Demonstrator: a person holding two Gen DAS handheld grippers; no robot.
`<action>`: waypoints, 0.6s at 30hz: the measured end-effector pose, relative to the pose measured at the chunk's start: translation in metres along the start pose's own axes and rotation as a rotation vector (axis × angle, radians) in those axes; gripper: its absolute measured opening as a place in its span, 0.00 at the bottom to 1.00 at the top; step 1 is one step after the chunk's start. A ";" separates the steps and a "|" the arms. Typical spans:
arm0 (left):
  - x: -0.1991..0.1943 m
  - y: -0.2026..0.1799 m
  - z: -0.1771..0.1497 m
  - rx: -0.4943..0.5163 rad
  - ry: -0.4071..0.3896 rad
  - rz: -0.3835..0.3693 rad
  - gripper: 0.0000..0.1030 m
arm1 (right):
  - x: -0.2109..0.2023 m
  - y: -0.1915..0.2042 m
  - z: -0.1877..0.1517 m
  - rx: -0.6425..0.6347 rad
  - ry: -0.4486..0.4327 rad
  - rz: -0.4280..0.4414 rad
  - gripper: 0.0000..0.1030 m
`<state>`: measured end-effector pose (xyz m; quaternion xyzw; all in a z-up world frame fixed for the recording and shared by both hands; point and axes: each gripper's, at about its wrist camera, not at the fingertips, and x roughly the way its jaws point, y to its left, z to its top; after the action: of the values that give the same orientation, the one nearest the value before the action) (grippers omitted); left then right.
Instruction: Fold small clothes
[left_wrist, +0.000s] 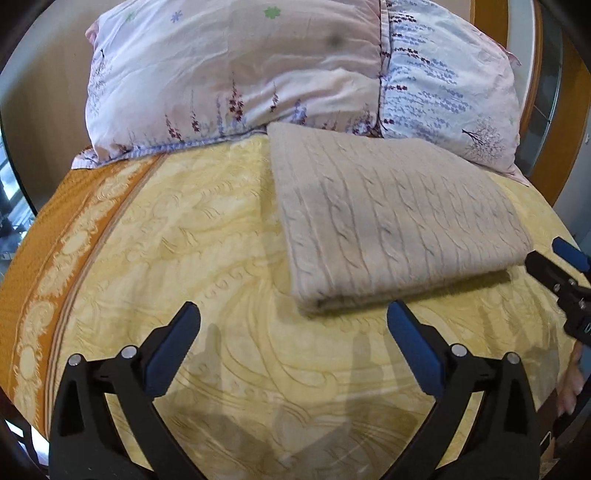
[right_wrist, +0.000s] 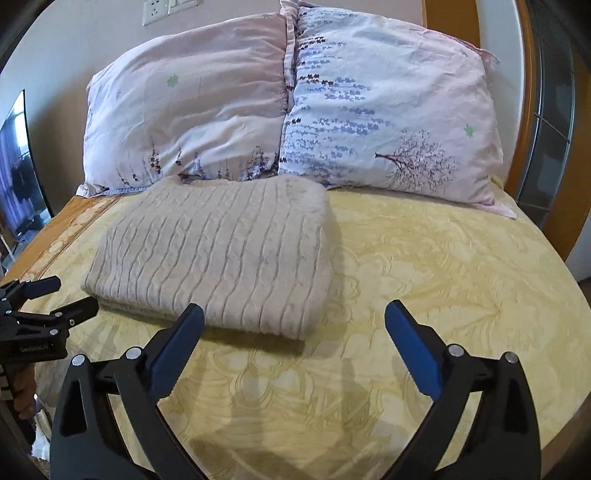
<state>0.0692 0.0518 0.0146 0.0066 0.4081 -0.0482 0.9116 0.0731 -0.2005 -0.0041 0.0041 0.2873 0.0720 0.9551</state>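
Fingers (left_wrist: 188, 332) of the left gripper (left_wrist: 293, 314) spread wide, blue pads empty; right gripper (right_wrist: 294, 314) likewise gaping, holding nothing. Beige cable-knit sweater (right_wrist: 218, 254) lies folded in a soft rectangle on the yellow embossed bedspread (right_wrist: 424, 266), its far edge touching two floral pillows (right_wrist: 369, 114).

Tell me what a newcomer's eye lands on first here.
First the folded beige cable-knit sweater, lying on the yellow bedspread just in front of two floral pillows at the headboard. Then the left gripper and right gripper, both open and empty, just short of the sweater's near edge.
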 end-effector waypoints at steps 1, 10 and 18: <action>0.000 -0.002 -0.002 0.001 0.005 0.004 0.98 | 0.000 0.002 -0.002 -0.001 0.008 0.012 0.99; 0.009 -0.022 -0.009 0.051 0.056 0.020 0.98 | 0.014 0.016 -0.012 0.016 0.111 0.044 0.99; 0.018 -0.023 -0.014 0.046 0.092 0.029 0.98 | 0.023 0.021 -0.019 0.020 0.164 0.031 0.99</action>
<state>0.0682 0.0279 -0.0078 0.0358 0.4480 -0.0442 0.8922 0.0786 -0.1775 -0.0317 0.0122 0.3651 0.0840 0.9271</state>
